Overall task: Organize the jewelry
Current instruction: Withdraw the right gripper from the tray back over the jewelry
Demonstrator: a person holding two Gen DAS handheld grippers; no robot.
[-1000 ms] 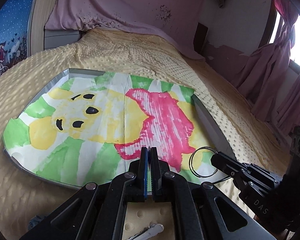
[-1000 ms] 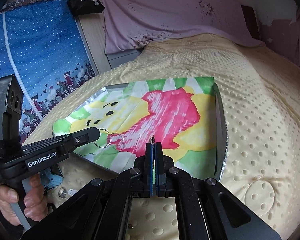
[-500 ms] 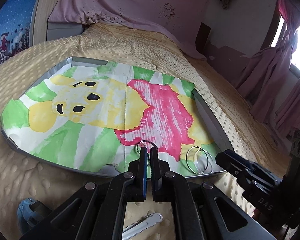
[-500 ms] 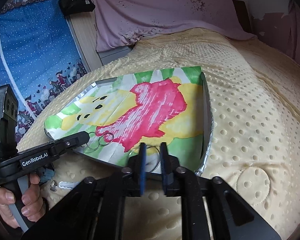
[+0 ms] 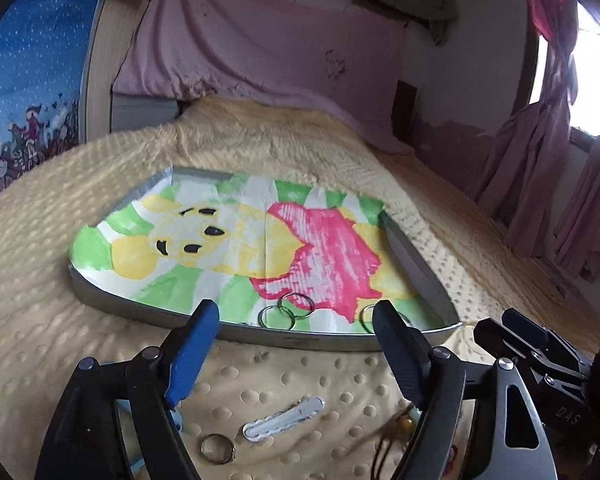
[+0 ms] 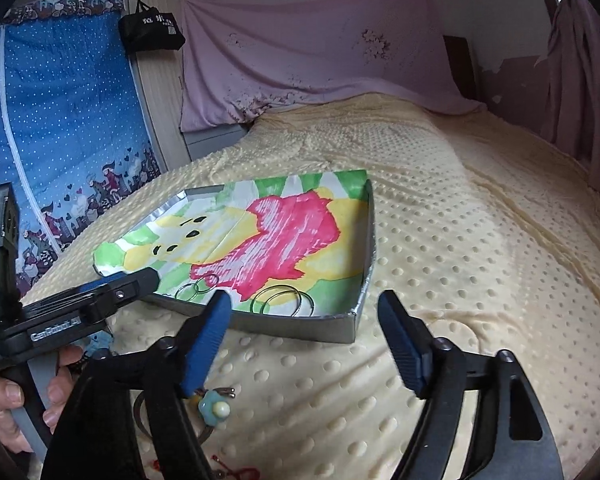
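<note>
A silver tray [image 5: 300,339] lined with a painted bear picture lies on the yellow bed. Thin metal rings [image 5: 286,311] rest just inside its near edge, and more rings [image 5: 365,314] are half hidden behind a finger. My left gripper [image 5: 294,311] hovers in front of the tray, its jaws opening with nothing pressed between them. In the right wrist view the tray [image 6: 300,326] holds two small rings [image 6: 198,286] and larger rings [image 6: 282,301]. My right gripper [image 6: 304,305] is also opening and holds nothing. The left gripper [image 6: 140,280] shows at the left.
On the dotted blanket in front of the tray lie a white hair clip [image 5: 284,418], a loose ring [image 5: 218,449], a brown cord [image 5: 392,436] and a flower hair tie [image 6: 214,405]. A hand [image 6: 4,400] grips the left tool. Pink sheet and curtains stand behind.
Both grippers went from shut to wide open, let go of their rings, which now lie in the tray, and drew back from the tray's near edge.
</note>
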